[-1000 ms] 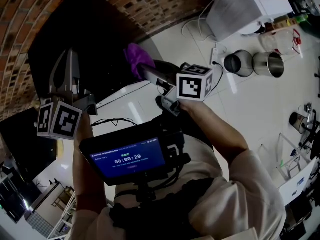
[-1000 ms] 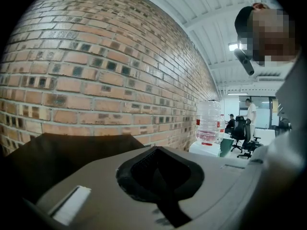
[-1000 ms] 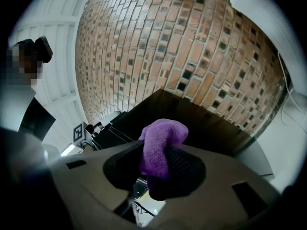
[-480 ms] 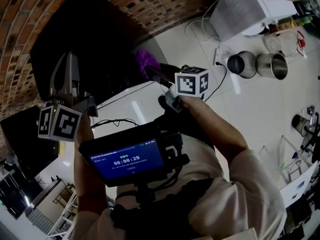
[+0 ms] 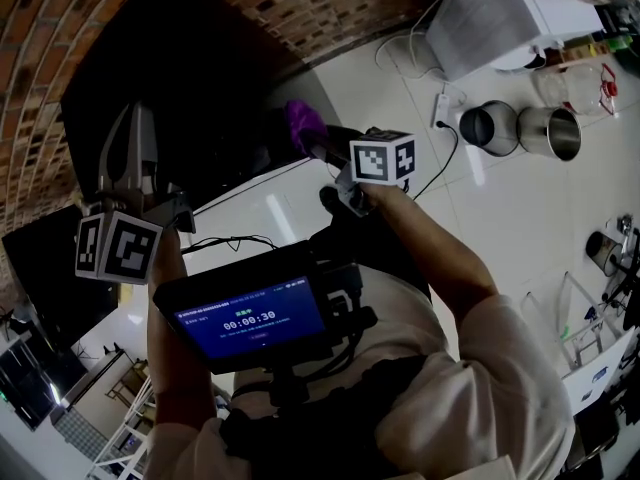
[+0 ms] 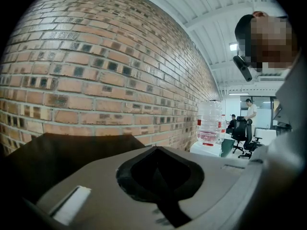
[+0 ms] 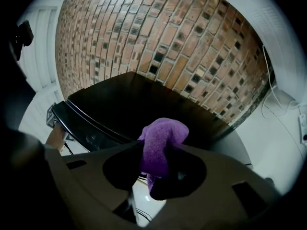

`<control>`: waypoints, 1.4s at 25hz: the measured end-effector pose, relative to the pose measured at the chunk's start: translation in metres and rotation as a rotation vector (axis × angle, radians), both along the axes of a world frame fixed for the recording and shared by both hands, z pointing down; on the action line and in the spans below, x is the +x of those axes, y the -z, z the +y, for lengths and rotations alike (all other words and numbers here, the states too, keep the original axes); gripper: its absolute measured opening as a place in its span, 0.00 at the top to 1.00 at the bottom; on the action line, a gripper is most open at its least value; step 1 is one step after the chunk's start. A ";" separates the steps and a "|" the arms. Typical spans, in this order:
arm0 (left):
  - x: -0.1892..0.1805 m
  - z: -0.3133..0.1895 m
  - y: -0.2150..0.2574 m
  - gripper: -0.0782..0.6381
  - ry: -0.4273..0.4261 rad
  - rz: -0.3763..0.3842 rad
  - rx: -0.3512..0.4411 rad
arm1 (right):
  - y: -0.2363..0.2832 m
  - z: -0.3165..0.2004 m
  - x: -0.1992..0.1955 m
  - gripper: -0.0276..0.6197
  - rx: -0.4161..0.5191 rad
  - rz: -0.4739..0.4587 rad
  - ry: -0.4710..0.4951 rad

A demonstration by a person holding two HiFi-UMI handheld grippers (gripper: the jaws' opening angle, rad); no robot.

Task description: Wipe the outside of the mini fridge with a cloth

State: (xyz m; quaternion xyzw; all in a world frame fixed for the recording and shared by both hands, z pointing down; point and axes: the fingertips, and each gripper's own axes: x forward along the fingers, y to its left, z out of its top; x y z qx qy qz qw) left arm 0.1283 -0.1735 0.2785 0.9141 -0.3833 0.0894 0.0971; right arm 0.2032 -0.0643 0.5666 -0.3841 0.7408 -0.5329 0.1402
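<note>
A brick wall (image 5: pixel 40 68) backs a white tiled floor (image 5: pixel 500 218), and the black mini fridge (image 5: pixel 180 88) stands against that wall.

To the right, on the floor, stand two steel pots (image 5: pixel 487 126) (image 5: pixel 548 132), side by side with mouths up. The nearer one shows a dark inside and the other a shiny one; nothing can be made out in either. A white power strip (image 5: pixel 441 108) with trailing cords lies just beside them, below a white cabinet (image 5: pixel 500 18). In the left gripper view one large clear water bottle (image 6: pixel 209 123) with red bands sits on a white stand by the wall; its fill level cannot be told.

The only legible writing is on the chest-mounted screen (image 5: pixel 245 318), which reads 00:00:30 on blue. The smaller lines are too fine to read. Each of the two tools carries one cube with black-and-white square markers.

The right gripper (image 5: pixel 312 138) is clamped on a bunched purple cloth (image 5: pixel 303 123), which sticks out beyond the tips. It is held at the fridge's right-hand corner, and whether it touches the casing cannot be told. From the right gripper view the cloth (image 7: pixel 160 140) hangs in front of the fridge's dark top (image 7: pixel 144 99).

The left gripper (image 5: pixel 133 118) is raised at the left over the fridge, with its jaws pressed together on nothing (image 6: pixel 158 157).
</note>
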 end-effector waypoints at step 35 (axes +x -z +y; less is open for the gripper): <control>-0.002 0.000 0.000 0.89 0.019 0.005 0.004 | -0.180 0.005 -0.001 0.79 -0.321 0.185 0.119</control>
